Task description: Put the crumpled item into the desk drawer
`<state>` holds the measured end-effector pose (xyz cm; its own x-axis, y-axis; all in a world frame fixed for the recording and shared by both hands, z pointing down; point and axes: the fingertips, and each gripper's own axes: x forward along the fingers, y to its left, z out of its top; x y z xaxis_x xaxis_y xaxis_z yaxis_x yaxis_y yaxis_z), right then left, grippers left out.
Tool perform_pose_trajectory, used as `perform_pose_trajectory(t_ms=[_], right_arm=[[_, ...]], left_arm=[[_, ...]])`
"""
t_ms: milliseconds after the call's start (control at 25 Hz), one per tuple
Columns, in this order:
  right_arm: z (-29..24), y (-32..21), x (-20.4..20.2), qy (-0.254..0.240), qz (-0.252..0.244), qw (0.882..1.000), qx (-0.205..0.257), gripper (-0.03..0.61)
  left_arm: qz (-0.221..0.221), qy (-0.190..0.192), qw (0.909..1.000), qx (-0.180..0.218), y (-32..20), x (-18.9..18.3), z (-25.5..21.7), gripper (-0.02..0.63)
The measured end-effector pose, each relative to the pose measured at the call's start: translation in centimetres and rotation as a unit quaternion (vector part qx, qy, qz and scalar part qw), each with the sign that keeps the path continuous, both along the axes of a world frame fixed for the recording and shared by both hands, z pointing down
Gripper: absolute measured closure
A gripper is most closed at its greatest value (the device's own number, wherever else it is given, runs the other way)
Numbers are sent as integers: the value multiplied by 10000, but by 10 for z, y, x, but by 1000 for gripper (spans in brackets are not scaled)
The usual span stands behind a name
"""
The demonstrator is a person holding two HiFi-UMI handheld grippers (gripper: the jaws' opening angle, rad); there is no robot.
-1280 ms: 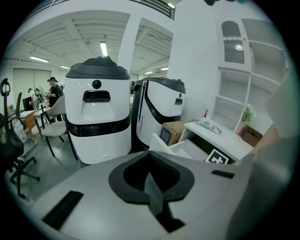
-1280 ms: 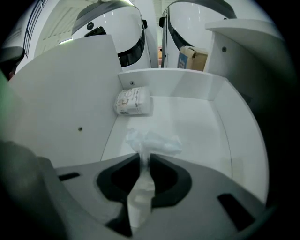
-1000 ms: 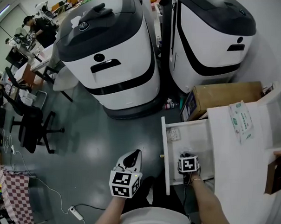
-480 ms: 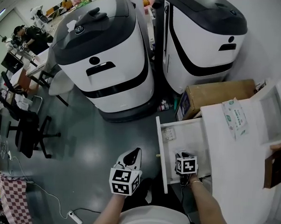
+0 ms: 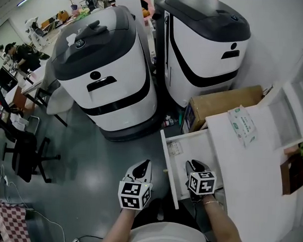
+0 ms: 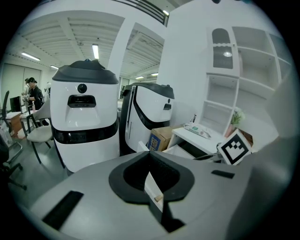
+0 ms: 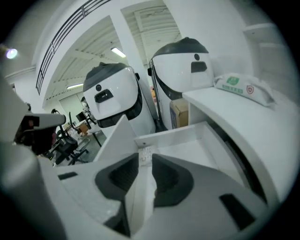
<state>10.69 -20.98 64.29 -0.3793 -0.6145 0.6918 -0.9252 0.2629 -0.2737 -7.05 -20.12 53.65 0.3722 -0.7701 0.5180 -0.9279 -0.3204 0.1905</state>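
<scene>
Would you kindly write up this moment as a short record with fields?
drawer: open, pulled out from the white desk
right gripper: above the drawer, jaws slightly apart, nothing between them
left gripper: beside the drawer front, jaws together, empty
crumpled item: cannot be made out
desk top: a green-and-white packet

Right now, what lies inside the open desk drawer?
A small printed slip lies in a far corner of the drawer; otherwise bare white floor. The right gripper covers the near end; no crumpled item shows.
</scene>
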Motion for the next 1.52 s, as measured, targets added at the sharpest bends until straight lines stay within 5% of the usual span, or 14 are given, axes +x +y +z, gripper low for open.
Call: perform_pose_trajectory(t_ms=[680,1520], right_arm=[[-141,7,14,-674,625,9816,1673,523],[-194,42,36,-568,1052,9649,2339,577]], left_arm=[[294,75,9990,323,-10,6,-13,623],[731,89,9957,553,-14,24,-27,623]])
